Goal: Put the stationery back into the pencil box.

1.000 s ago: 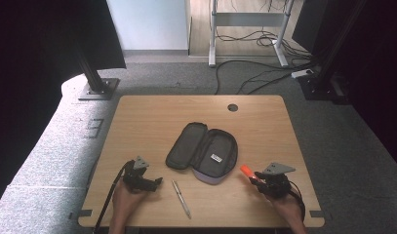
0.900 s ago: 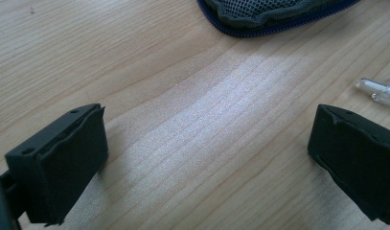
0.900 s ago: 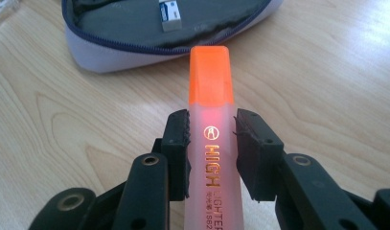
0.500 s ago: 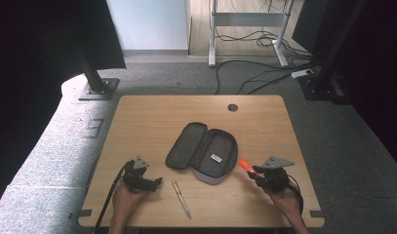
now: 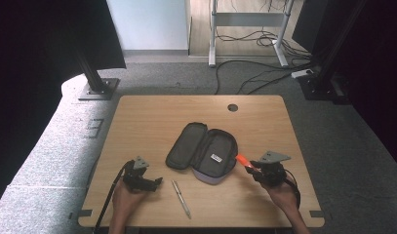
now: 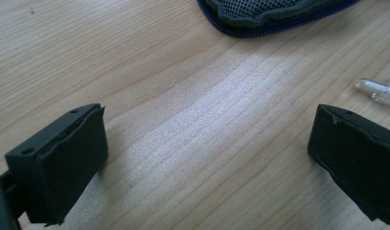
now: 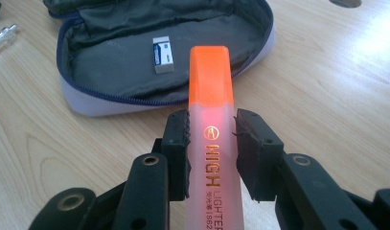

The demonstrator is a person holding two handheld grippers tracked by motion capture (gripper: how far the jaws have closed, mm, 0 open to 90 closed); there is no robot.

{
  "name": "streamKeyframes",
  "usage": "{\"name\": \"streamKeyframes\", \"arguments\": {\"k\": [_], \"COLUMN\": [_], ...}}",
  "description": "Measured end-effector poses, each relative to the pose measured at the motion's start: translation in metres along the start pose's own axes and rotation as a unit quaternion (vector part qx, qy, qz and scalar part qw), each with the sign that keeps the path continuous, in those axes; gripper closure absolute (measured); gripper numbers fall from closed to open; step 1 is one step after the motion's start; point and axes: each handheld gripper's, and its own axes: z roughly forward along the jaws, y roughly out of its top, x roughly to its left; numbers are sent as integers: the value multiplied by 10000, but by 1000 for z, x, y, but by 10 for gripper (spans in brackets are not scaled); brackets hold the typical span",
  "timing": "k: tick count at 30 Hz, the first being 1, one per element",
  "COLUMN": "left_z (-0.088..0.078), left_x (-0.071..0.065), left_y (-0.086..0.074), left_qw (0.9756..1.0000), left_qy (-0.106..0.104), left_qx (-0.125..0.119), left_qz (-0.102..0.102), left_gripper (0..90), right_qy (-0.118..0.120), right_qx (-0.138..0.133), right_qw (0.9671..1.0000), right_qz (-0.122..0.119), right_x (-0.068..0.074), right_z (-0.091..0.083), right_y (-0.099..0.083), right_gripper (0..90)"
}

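An orange highlighter [image 7: 211, 115] is clamped between the jaws of my right gripper [image 7: 212, 139], its orange cap pointing at the open pencil case [image 7: 149, 52]. In the high view the right gripper [image 5: 257, 173] holds the highlighter [image 5: 244, 161] just right of the grey pencil case [image 5: 203, 152], near its rim. A small white eraser [image 7: 162, 54] lies inside the case. My left gripper [image 5: 152, 184] rests at the front left with its jaws wide apart over bare wood [image 6: 207, 143]. A clear pen [image 5: 181, 199] lies between the two hands.
The wooden table [image 5: 147, 122] has a round cable hole [image 5: 232, 107] at the back. The pen's tip [image 6: 377, 91] shows beside the left gripper's right jaw. Cables and stand bases lie on the floor behind the table.
My right gripper has carried the highlighter left and slightly up, closer to the pencil case. The left gripper has stayed where it was.
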Motion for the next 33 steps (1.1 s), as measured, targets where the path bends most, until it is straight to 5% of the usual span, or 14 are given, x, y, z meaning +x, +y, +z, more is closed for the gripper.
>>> {"name": "streamKeyframes", "arguments": {"k": [33], "left_z": [0], "left_x": [0], "left_y": [0], "left_qw": [10000], "left_qy": [0], "left_qx": [1], "left_qz": [0], "left_gripper": [0], "right_qy": [-16], "right_qx": [-42], "right_qw": [9996], "right_qz": [-286], "right_x": [-1], "right_z": [29], "right_y": [44], "right_gripper": [657]}}
